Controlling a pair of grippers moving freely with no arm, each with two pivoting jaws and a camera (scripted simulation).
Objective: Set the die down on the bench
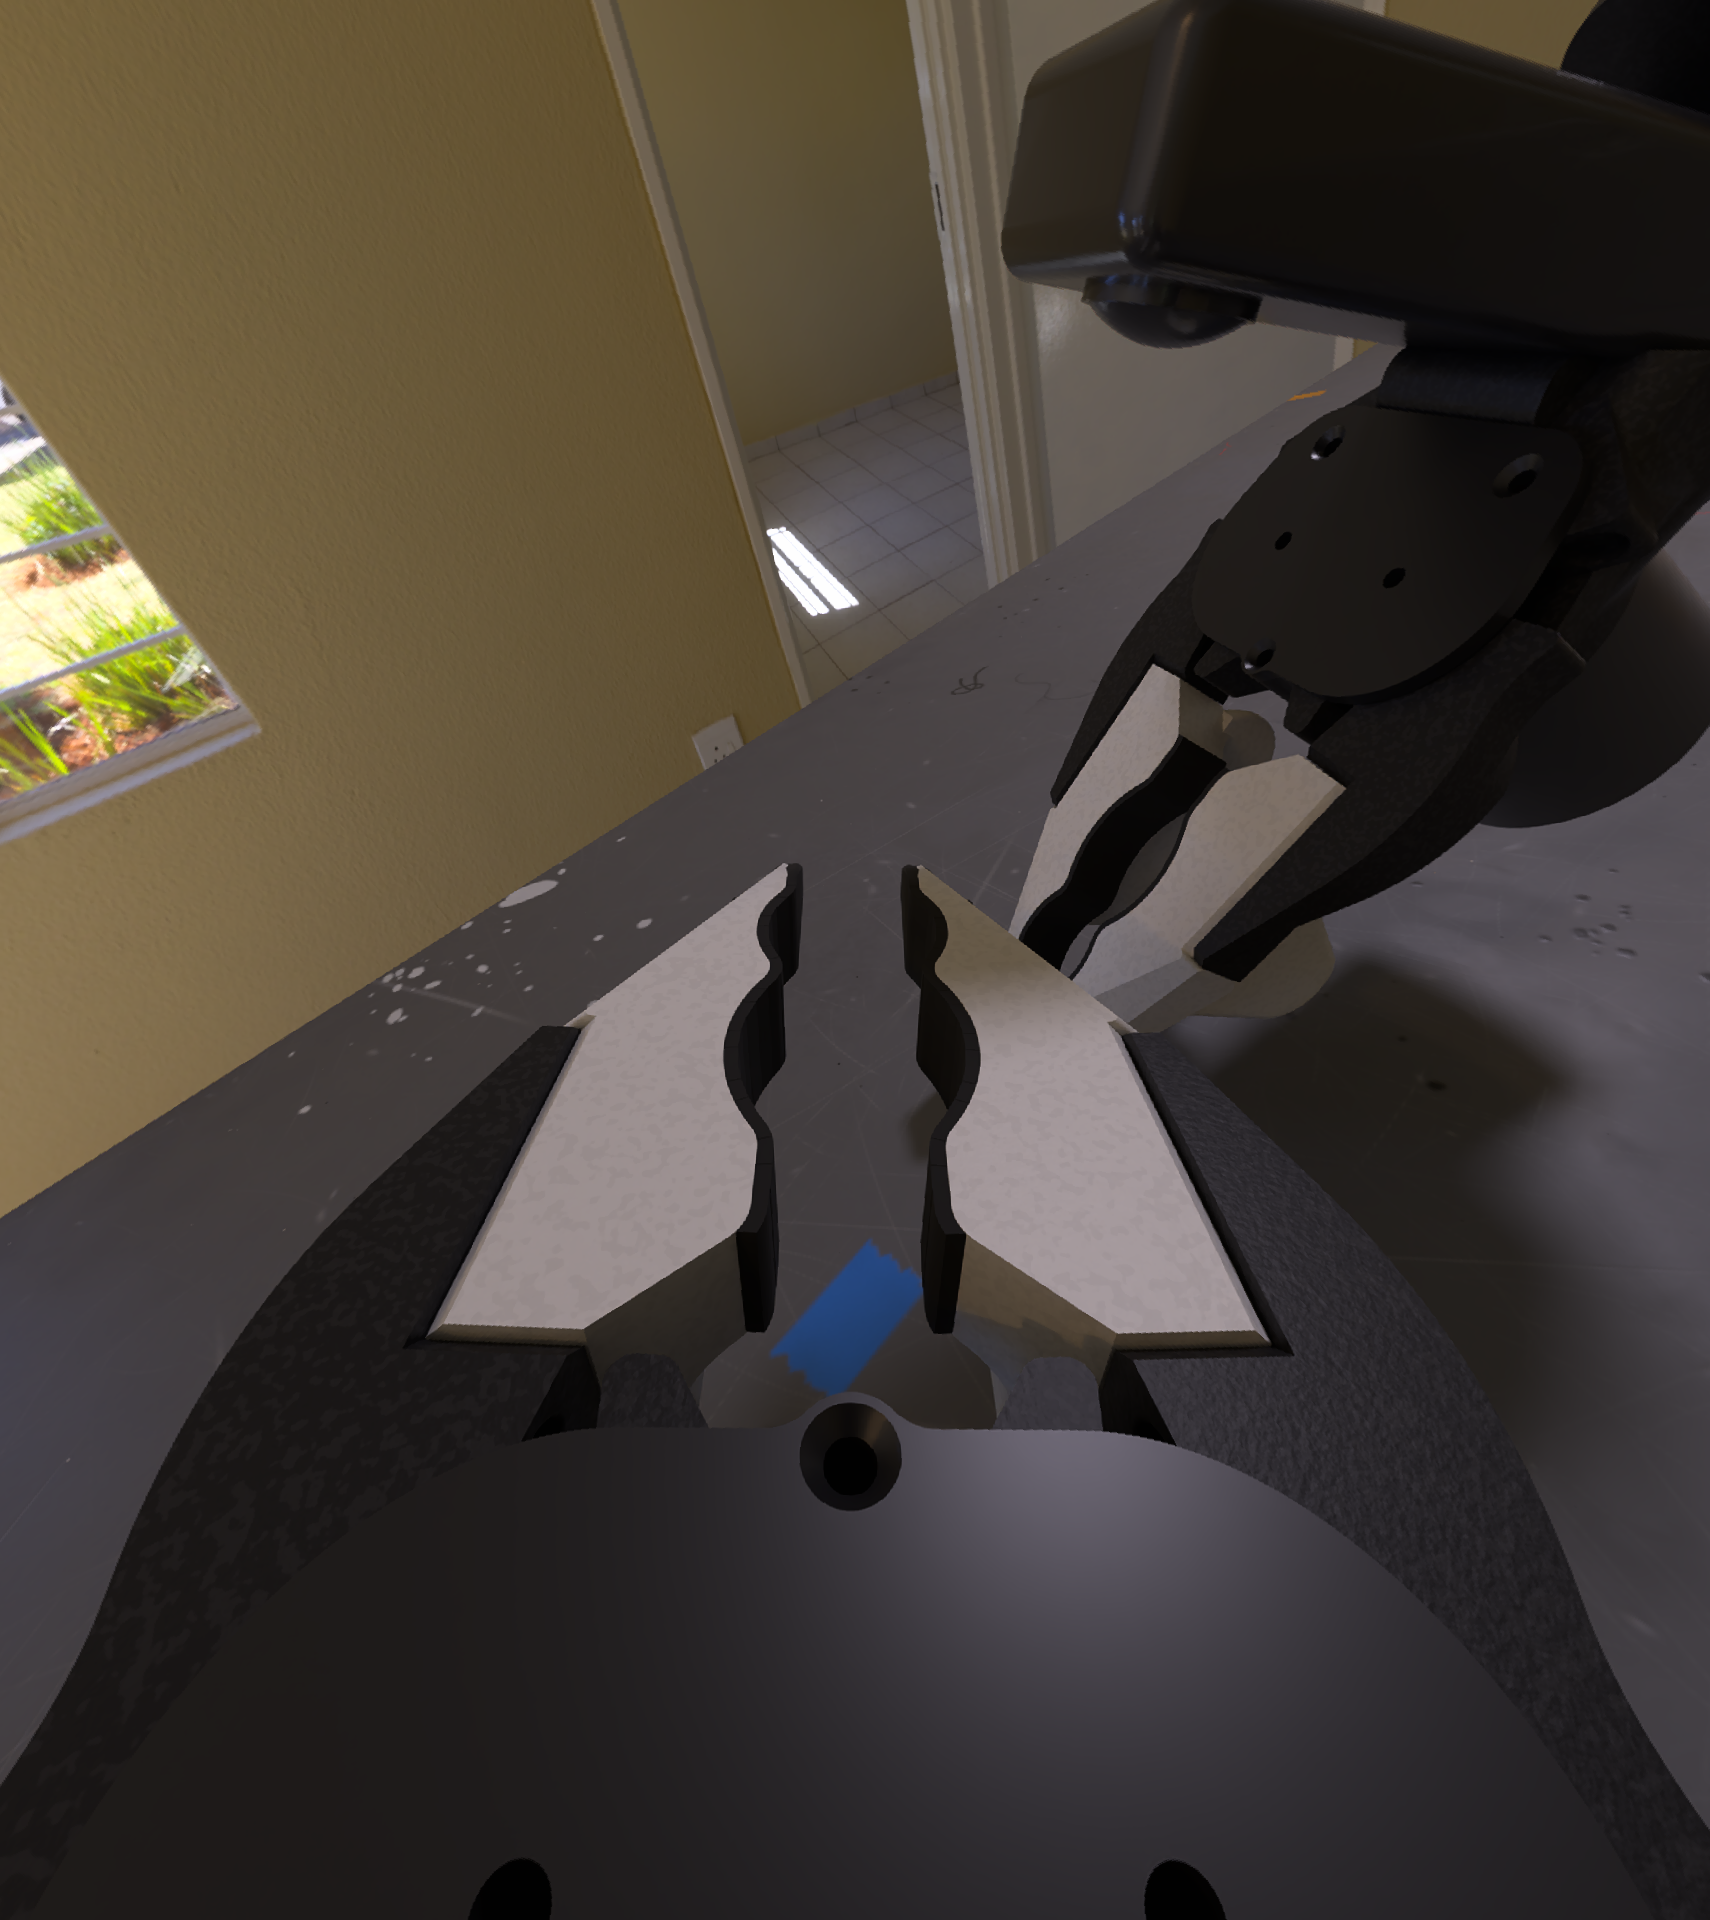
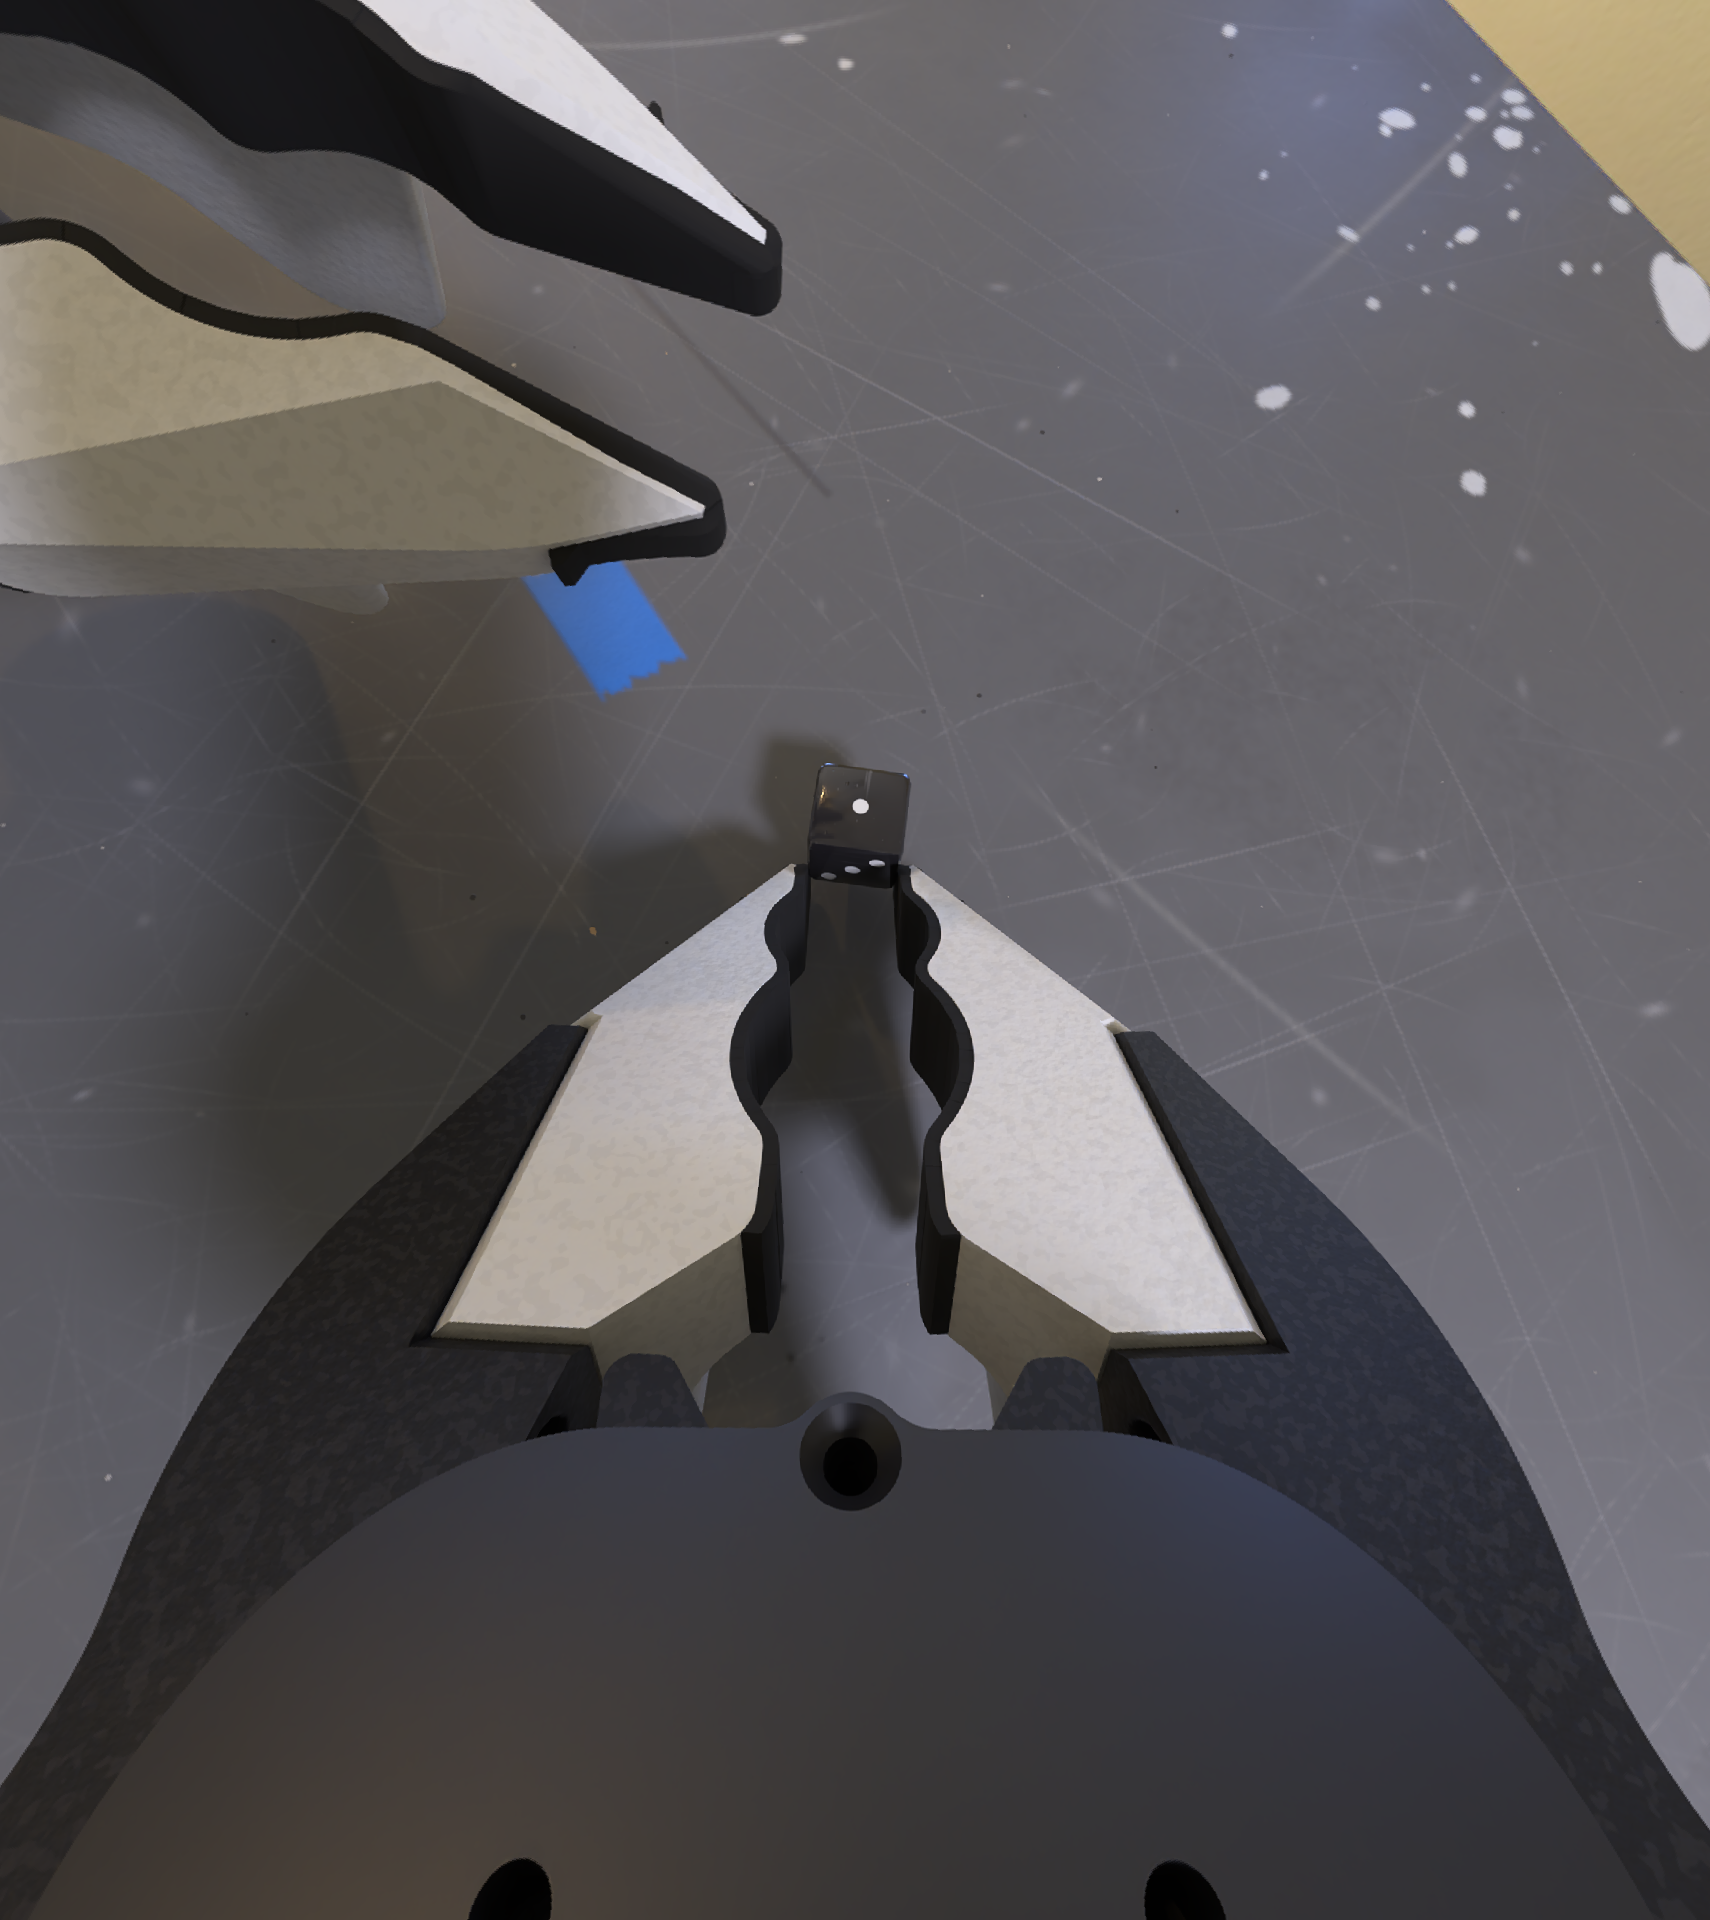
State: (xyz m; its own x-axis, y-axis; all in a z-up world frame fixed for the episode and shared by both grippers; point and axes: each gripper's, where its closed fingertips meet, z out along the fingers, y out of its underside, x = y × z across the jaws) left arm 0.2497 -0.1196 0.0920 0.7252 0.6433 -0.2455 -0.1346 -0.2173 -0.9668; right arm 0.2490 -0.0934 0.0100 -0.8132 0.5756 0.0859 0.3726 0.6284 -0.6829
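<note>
1. Near the tabletop's (image 2: 1246, 727) paint-spattered edge, the right tongs (image 2: 852, 878) pinch a black die (image 2: 858, 821) at their tips.
2. Left tongs (image 1: 851, 883) hang spread, empty, above blue tape (image 1: 846, 1314).

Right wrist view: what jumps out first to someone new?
The small black die pinched at the very tips of the right gripper, just above the scratched grey bench. Next, a blue tape strip on the bench up-left, and the left gripper with jaws apart and empty at top left.
</note>
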